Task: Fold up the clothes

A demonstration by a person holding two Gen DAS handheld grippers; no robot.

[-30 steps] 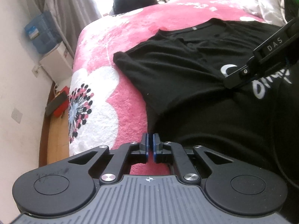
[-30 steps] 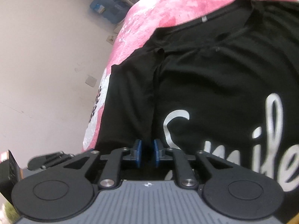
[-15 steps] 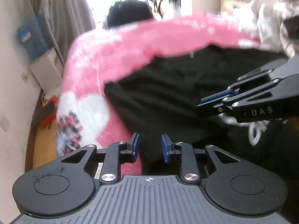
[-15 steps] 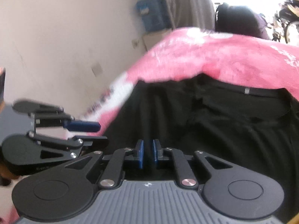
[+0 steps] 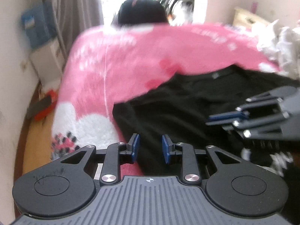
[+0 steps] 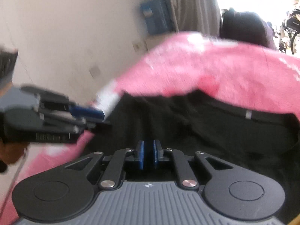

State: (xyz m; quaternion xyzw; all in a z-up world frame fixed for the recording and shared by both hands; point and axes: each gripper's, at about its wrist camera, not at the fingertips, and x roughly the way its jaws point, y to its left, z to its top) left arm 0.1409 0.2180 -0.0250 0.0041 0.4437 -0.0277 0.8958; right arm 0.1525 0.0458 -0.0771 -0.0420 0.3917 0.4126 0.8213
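A black T-shirt (image 5: 187, 103) lies spread on the pink flowered blanket (image 5: 150, 56), its collar toward the far side. My left gripper (image 5: 150, 148) is open above the shirt's near left edge, with nothing between its pads. In the left wrist view my right gripper (image 5: 225, 116) reaches in from the right over the shirt. In its own view the right gripper (image 6: 148, 154) hovers over the black shirt (image 6: 206, 131), jaws almost together and nothing seen hanging from them. There the left gripper (image 6: 90, 112) shows side-on at the left, held by a hand (image 6: 7, 153). Both views are blurred.
White crumpled laundry (image 5: 277, 43) lies at the bed's far right. A dark bag (image 5: 142, 11) sits beyond the far end. Left of the bed are a blue box (image 5: 35, 28) on a white cabinet (image 5: 48, 60), a curtain, and a red and black item (image 5: 43, 106) on the floor.
The left gripper has gone from shut to open. Both grippers have pulled back and tilted up from the shirt, so more of the room shows. The right gripper's jaws kept the same narrow gap.
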